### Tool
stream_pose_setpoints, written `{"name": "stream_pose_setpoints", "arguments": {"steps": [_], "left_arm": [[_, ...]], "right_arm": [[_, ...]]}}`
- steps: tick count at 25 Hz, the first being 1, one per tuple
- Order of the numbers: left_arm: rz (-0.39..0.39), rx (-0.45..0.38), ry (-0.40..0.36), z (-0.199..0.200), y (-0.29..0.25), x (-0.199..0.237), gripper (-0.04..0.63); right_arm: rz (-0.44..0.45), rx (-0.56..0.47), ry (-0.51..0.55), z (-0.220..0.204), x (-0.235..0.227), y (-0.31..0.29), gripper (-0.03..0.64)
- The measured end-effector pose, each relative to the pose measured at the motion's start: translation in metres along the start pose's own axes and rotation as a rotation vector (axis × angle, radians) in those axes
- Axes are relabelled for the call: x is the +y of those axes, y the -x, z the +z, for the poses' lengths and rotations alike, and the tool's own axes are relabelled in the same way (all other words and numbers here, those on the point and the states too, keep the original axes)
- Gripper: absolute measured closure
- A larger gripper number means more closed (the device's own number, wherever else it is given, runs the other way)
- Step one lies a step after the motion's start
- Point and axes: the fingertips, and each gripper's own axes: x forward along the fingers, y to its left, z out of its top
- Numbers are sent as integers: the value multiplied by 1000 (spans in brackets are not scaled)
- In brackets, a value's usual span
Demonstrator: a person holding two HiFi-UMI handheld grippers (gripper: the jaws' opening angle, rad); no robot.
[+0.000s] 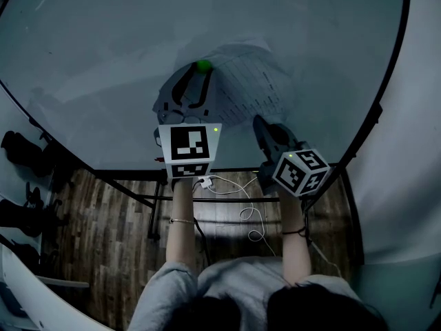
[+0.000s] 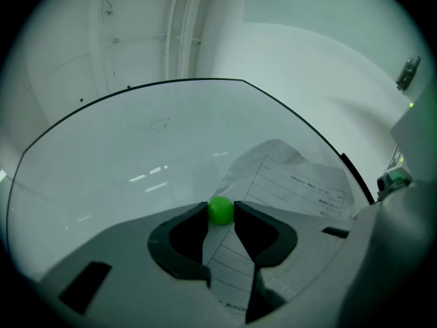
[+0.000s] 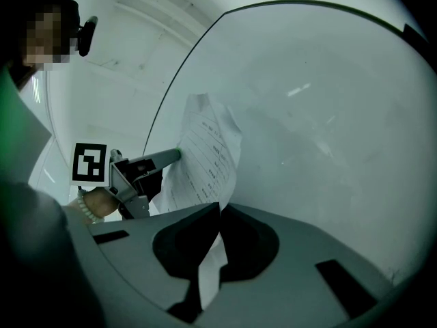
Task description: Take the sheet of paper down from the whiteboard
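Pinching the sheet of paper (image 3: 205, 156), the right gripper (image 3: 220, 210) sits below the green ball (image 1: 203, 65); the left gripper (image 2: 220, 215) squeezes that ball.

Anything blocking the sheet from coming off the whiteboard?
Only the green magnet on the sheet, at its top edge, clamped in the left gripper. The right gripper is shut on its lower edge; nothing else visible.

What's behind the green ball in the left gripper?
An edge of the sheet of paper, with the whiteboard beyond. The spot directly beneath the green ball is covered.
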Motion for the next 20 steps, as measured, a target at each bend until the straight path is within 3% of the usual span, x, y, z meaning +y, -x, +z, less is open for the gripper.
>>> {"name": "stream_pose_setpoints", "arguments": {"steps": [10, 16, 20], "left_arm": [[2, -9, 58, 5, -3, 4, 476], [16, -37, 18, 16, 0, 9, 476], [4, -25, 30, 13, -3, 5, 476]], "right_arm": [[-28, 14, -16, 1, -7, 3, 617], [-55, 15, -40, 0, -25, 19, 617], [-57, 16, -31, 1, -25, 23, 617]]}}
